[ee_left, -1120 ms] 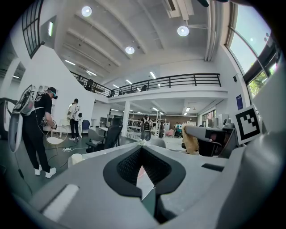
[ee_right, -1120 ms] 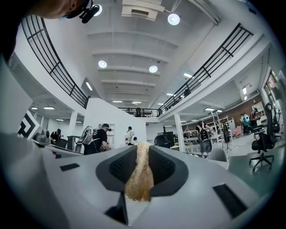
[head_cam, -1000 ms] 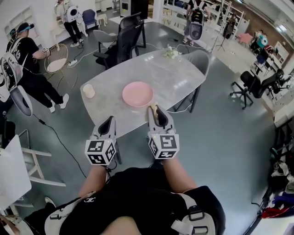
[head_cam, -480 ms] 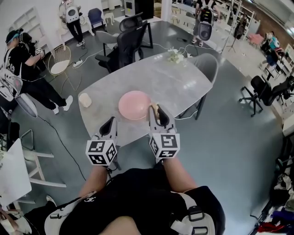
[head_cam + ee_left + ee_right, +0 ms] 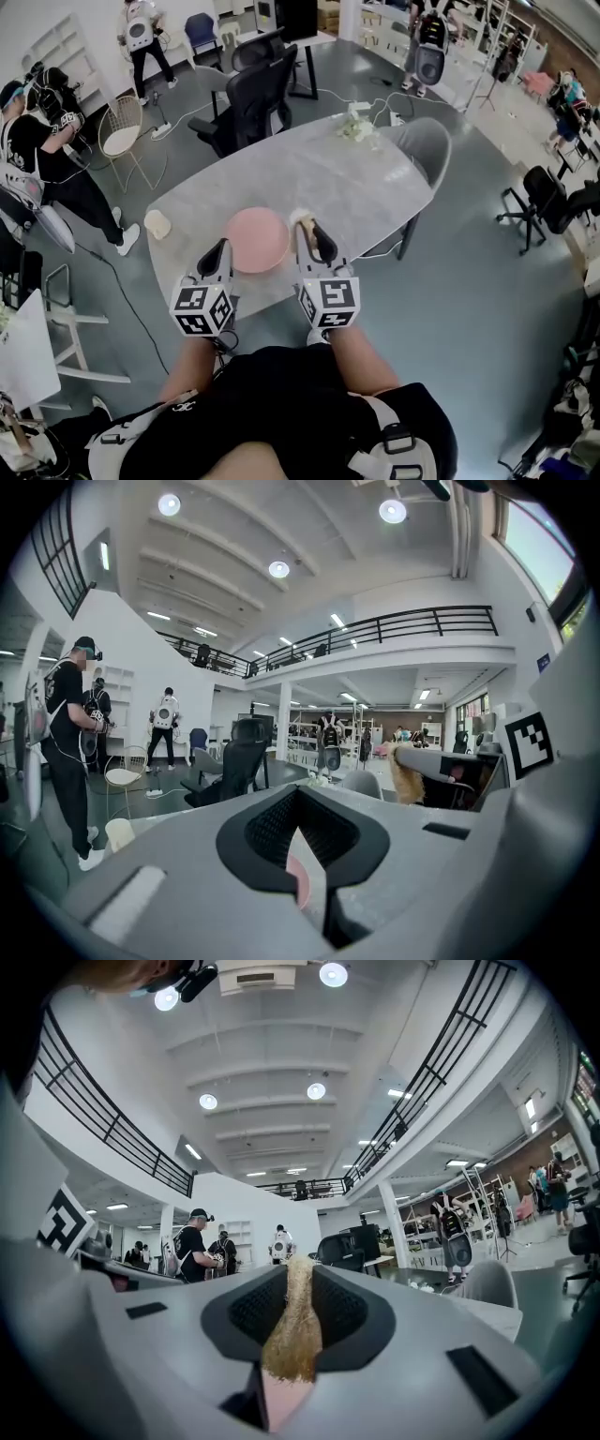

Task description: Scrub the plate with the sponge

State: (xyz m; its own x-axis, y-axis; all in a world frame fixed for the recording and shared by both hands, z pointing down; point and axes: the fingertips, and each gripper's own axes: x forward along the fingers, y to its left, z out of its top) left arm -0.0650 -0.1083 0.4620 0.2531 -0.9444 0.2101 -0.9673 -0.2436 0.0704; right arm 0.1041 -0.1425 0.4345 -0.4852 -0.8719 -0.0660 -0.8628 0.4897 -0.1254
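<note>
Between right hand-held gripper (image 5: 297,1288) jaws, pinched sponge (image 5: 292,1344)

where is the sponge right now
The tan fibrous sponge is clamped between the jaws of the right hand-held gripper. In the head view it is just right of the round pink plate, above the grey marble table.

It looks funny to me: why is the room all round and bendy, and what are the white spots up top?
Left and right gripper views: wide-angle lenses bow the railing, black rims the picture, and the spots are ceiling lights glaring white. Head view: the table bulges too, though the pink plate shows clearly.
</note>
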